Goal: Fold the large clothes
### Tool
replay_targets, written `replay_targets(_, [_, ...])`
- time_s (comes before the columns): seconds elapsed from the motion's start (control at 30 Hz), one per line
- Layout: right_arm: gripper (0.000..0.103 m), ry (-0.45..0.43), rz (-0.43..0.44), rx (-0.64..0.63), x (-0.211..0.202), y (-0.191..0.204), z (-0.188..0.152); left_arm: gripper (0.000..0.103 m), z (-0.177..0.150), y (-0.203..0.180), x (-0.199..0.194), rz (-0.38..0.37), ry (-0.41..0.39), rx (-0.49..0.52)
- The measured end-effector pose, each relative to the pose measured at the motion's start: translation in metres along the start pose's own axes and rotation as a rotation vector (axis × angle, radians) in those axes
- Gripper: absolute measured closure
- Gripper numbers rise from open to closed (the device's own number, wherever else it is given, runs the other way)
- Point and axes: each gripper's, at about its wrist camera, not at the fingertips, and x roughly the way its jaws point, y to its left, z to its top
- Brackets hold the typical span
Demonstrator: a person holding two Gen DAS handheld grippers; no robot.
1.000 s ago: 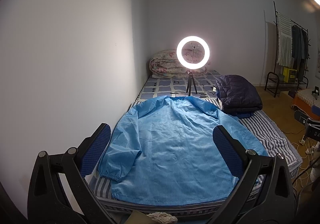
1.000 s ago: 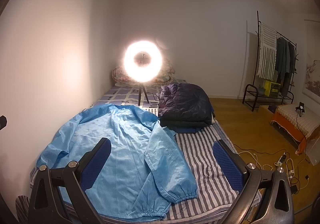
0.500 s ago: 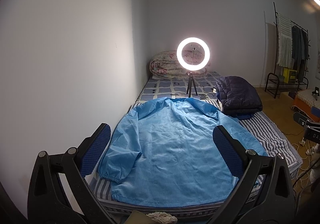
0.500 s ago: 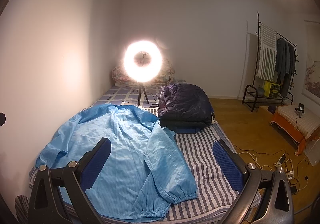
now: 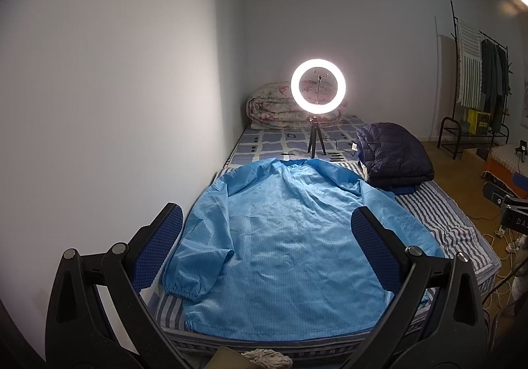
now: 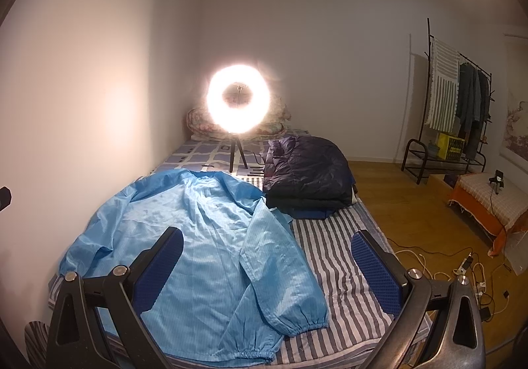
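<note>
Blue coat (image 5: pixel 280 237) flat on bed (image 6: pixel 333 243), below both wide, empty grippers (image 5: pixel 264 250) (image 6: pixel 264 266)

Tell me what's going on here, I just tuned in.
A person holds two tongs over the foot of a bed. A blue coat lies spread flat on it, sleeves out to the sides, not yet folded. The left tongs and the right tongs are both open and hold nothing, above the hem end of the coat. A folded dark jacket sits farther up the bed, beside a lit ring light.
</note>
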Motion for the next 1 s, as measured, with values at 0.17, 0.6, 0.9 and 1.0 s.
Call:
replay_targets(0.17, [0.000,0.002,-0.001,-0.001,0.0017,0.0007,-0.0002,0.000,0.0004,-0.0002,0.0009,0.001,0.001,0.000])
replay_targets(0.6, [0.000,0.000,-0.002,-0.005,0.0023,0.0007,-0.0006,0.000,-0.0008,-0.0012,0.0003,0.002,-0.001,0.002])
replay_targets(0.9, [0.000,0.002,-0.008,-0.006,0.0046,0.0007,0.0006,0.000,0.0011,0.0000,0.0029,0.003,0.001,0.002])
replay_targets(1.0, [0.000,0.001,-0.010,-0.006,0.0047,0.0011,0.0003,0.000,0.0003,-0.0010,0.0024,0.004,0.000,0.003])
